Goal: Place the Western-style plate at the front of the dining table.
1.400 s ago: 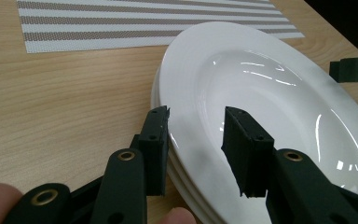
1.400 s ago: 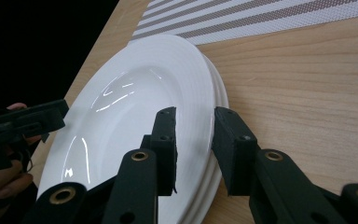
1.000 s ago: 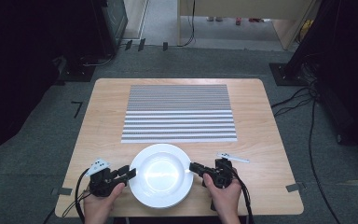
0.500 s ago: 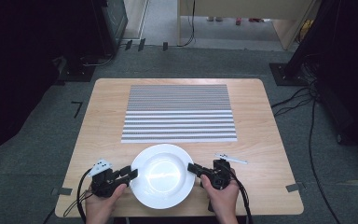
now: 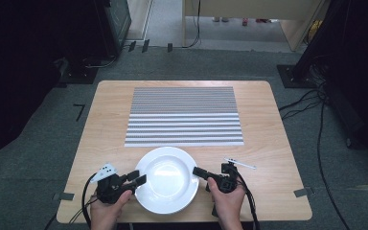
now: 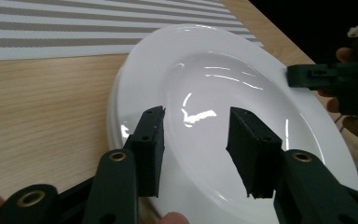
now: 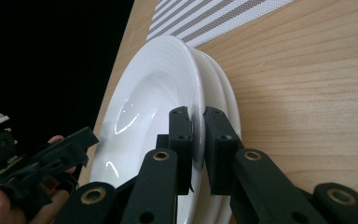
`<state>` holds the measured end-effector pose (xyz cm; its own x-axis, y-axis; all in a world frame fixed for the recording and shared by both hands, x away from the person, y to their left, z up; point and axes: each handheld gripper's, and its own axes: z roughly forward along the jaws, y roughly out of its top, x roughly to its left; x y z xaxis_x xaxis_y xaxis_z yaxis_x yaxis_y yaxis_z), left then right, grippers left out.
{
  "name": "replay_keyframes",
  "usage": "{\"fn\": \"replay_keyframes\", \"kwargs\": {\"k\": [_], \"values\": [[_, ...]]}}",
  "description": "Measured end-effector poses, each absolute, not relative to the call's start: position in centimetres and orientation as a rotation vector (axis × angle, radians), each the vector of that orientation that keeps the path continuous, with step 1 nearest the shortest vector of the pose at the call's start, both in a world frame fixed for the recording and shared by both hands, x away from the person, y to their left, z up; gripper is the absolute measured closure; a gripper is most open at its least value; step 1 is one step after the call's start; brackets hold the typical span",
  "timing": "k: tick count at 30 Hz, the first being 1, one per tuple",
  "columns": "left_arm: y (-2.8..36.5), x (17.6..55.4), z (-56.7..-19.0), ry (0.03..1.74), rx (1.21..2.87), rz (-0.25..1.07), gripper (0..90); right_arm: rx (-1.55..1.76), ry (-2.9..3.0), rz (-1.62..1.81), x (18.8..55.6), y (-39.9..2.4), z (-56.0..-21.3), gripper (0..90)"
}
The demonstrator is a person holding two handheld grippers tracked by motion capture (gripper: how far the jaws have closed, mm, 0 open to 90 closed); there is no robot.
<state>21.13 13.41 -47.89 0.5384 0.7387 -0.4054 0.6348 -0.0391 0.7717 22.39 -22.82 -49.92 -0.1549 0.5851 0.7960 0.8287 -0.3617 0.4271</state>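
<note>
A white plate (image 5: 166, 179) lies near the table's front edge, on top of a second plate (image 7: 226, 100) whose rim shows beneath it. My right gripper (image 5: 199, 171) is at the plate's right side, and in the right gripper view its jaws (image 7: 196, 112) are shut on the upper plate's rim (image 7: 193, 70). My left gripper (image 5: 136, 178) is at the plate's left side. In the left gripper view it (image 6: 196, 116) stands open over the plate's rim (image 6: 121, 93) and well, gripping nothing. The right gripper (image 6: 335, 79) shows across the plate.
A grey-and-white striped placemat (image 5: 184, 115) covers the table's middle, just beyond the plates. A thin white stick-like item (image 5: 239, 164) lies on the wood right of the right gripper. Bare wooden table (image 5: 278, 143) surrounds them; cables trail on the floor at right.
My left gripper has crept slightly rightward onto the plate's edge. The plate and right gripper have hardly moved.
</note>
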Motion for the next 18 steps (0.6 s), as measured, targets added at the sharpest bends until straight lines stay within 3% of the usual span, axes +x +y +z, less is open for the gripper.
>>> {"fn": "replay_keyframes", "kwargs": {"k": [9,18], "values": [[13.72,21.02,-47.95,1.216,1.711,0.233,50.3,-1.842,-1.531,-1.542,22.43,-23.35,-49.92,86.8],[12.87,21.28,-48.66,1.235,1.768,0.248,45.4,-1.822,-1.532,-1.571,22.12,-23.62,-49.51,87.4]]}}
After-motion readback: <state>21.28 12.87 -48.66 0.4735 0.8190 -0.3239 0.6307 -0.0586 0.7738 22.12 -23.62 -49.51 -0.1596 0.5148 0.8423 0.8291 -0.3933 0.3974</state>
